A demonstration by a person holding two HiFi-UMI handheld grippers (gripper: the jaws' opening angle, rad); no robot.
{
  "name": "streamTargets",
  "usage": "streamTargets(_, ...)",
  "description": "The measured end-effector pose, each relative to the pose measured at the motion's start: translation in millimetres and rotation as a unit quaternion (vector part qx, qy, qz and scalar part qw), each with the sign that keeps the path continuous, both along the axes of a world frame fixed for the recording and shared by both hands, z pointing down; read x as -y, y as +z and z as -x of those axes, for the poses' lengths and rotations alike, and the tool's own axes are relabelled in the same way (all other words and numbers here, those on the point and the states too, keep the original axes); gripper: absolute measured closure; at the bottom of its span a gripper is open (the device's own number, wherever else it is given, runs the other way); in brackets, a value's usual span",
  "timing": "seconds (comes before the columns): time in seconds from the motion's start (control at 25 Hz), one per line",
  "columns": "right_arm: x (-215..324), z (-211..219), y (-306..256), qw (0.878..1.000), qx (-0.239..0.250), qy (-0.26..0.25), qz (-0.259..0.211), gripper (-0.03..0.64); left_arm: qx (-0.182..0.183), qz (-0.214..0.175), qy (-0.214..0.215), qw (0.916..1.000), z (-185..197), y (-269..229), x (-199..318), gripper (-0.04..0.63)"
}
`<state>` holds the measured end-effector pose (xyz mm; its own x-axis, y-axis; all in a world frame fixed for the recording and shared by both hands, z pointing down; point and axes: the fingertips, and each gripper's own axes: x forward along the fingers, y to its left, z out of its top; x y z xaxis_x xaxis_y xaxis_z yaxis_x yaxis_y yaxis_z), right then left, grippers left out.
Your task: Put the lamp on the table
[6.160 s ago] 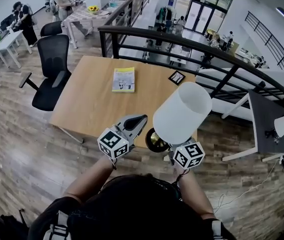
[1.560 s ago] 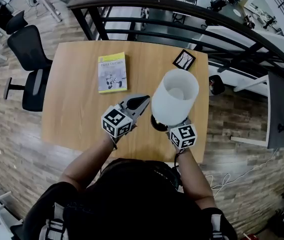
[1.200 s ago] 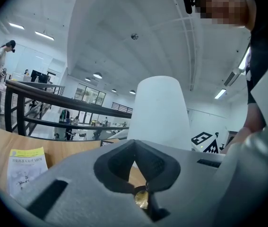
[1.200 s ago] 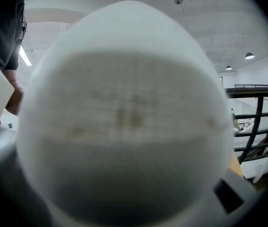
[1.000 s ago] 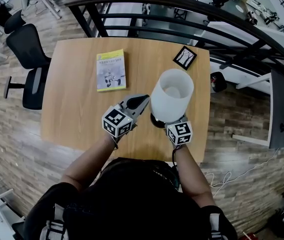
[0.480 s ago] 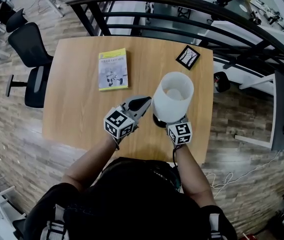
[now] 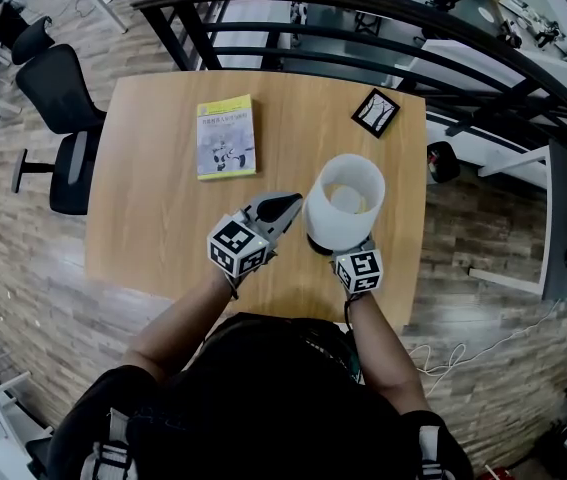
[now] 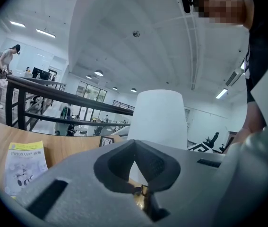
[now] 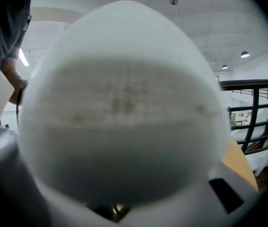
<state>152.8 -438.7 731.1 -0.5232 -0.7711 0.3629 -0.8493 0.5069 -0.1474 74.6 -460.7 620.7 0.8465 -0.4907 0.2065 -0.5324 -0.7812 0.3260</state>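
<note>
The lamp has a white drum shade and a dark brass base that rests on the wooden table near its front right. My right gripper reaches in under the shade from the near side and is shut on the lamp's stem; the shade hides its jaws. In the right gripper view the shade fills the picture, with a brass bit low between the jaws. My left gripper hovers just left of the lamp, shut and holding nothing. The left gripper view shows the shade upright beyond it.
A yellow book lies at the table's far left of middle, and a small black framed picture at the far right corner. A black railing runs behind the table. An office chair stands to its left.
The lamp has swung from tilted to upright and sunk a little toward the table, still in the right gripper. The left gripper has stayed beside it.
</note>
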Motion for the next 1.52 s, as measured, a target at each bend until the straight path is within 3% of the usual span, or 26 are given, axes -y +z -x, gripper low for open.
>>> streamTargets(0.68,-35.7,-8.5,8.5,0.999,-0.023,0.007,0.021,0.449,0.003,-0.008,0.011,0.9999,9.8,-11.3,-26.4,0.588)
streamTargets(1.16,-74.5,-16.5,26.9,0.996,-0.023,0.056,0.06,0.428,-0.002,-0.025,0.022,0.9994,21.4,-27.4,-61.6,0.588)
streamTargets(1.52,-104.5,-5.8,17.0,0.996,-0.019,0.076,0.05,0.428,-0.015,-0.041,0.029,0.9986,34.9,-42.4,-92.8,0.588)
